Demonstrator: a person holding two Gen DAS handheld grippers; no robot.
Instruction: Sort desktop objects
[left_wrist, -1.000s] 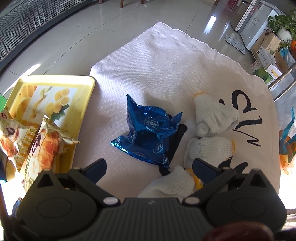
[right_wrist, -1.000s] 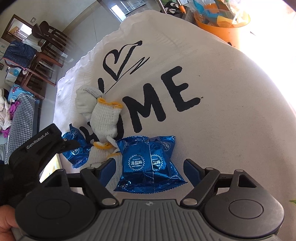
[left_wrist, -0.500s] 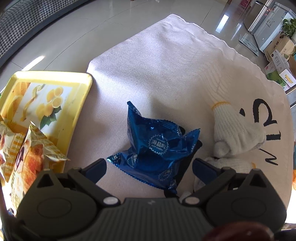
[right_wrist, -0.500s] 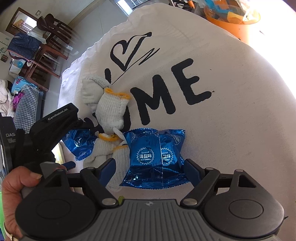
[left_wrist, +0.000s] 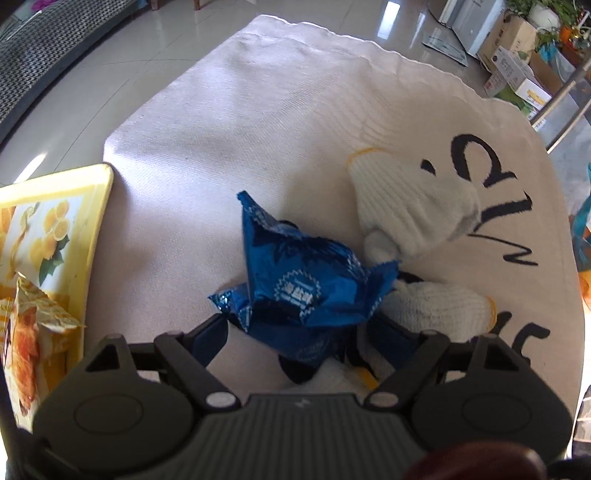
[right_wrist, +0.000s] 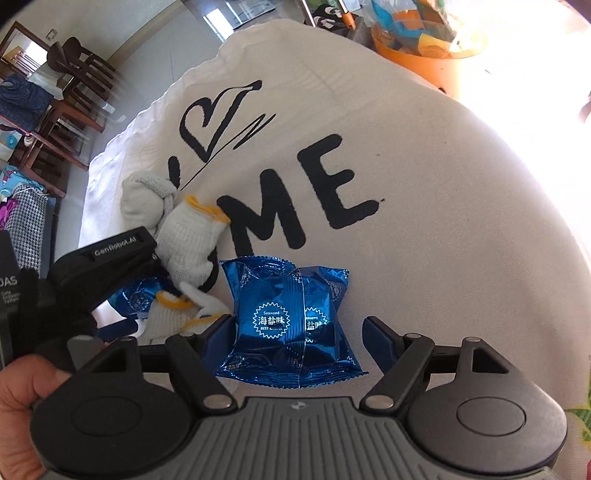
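Note:
A crumpled blue snack packet (left_wrist: 299, 291) lies on the white "HOME" cloth (left_wrist: 258, 122). My left gripper (left_wrist: 299, 338) is open with its fingers on either side of the packet's near end. White knit gloves (left_wrist: 413, 210) lie just right of it. In the right wrist view a second, flat blue packet (right_wrist: 291, 321) lies between the open fingers of my right gripper (right_wrist: 299, 338). The left gripper's body (right_wrist: 103, 266) shows at the left there, over the first packet (right_wrist: 136, 299) and the gloves (right_wrist: 188, 236).
A yellow lemon-print tray (left_wrist: 48, 229) sits at the left edge of the cloth with croissant packets (left_wrist: 26, 347) on it. An orange tub (right_wrist: 424, 48) stands beyond the cloth at the far right. Boxes and chairs stand on the floor around.
Both grippers have moved forward. Each blue packet now sits between its gripper's fingers. The left fingers have narrowed somewhat around their packet.

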